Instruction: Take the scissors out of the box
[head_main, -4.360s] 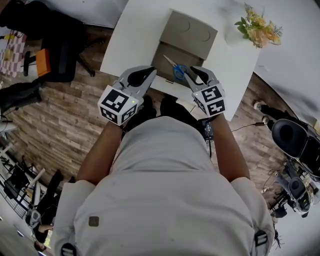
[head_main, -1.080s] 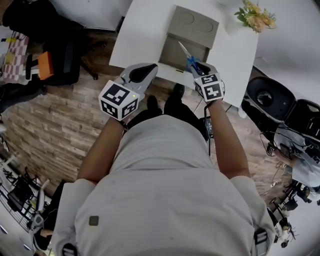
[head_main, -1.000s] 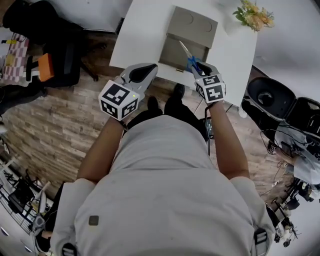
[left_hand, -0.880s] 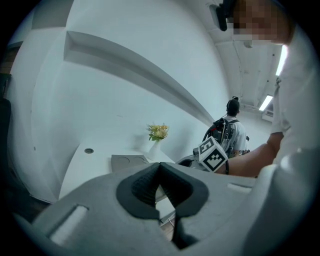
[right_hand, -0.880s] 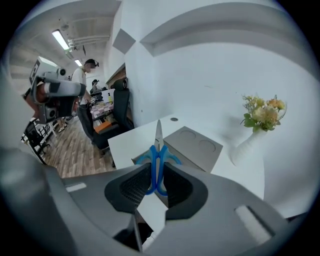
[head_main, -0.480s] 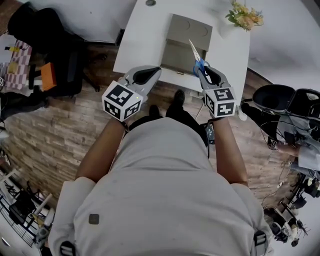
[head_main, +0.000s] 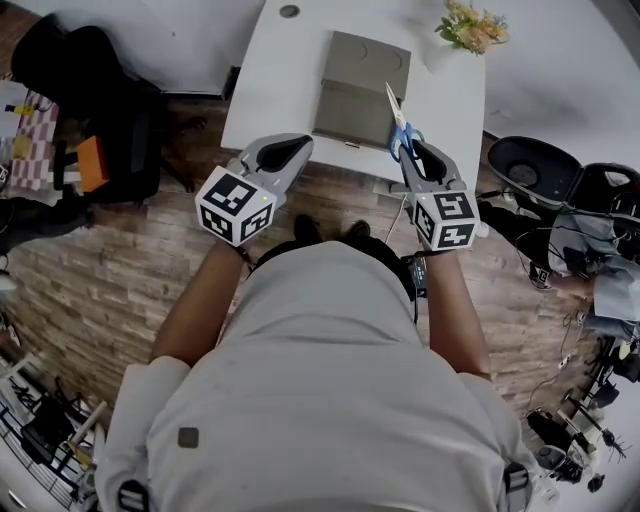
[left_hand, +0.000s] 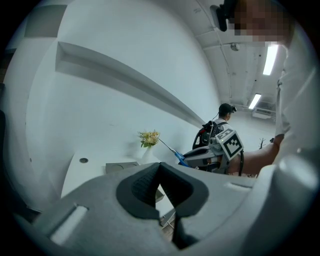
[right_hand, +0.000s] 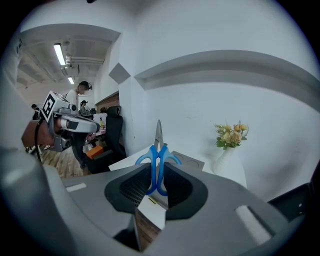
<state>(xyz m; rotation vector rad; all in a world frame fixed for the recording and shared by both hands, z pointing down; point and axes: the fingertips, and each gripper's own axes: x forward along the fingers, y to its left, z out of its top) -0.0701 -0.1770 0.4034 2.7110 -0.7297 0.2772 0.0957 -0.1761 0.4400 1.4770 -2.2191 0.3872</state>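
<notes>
Blue-handled scissors (head_main: 401, 133) are clamped by their handles in my right gripper (head_main: 416, 152), blades pointing away over the right edge of the open grey box (head_main: 352, 88). They hang above the white table (head_main: 270, 80), clear of the box. In the right gripper view the scissors (right_hand: 158, 162) stand upright between the pads, blades closed, with the box (right_hand: 189, 160) behind. My left gripper (head_main: 291, 147) hovers at the table's near edge, left of the box, shut with nothing in it. In the left gripper view its pads (left_hand: 172, 187) meet at the tips, and the scissors (left_hand: 179, 159) show at the right.
A white vase of yellow flowers (head_main: 468, 24) stands on the table's far right corner. A round cable hole (head_main: 289, 11) lies at the far left. Black office chairs stand on the wooden floor at left (head_main: 105, 95) and right (head_main: 535, 160). A person (left_hand: 225, 112) stands far back.
My right gripper has lifted the scissors up out of the box and carried them to its right side. The left gripper has risen a little.
</notes>
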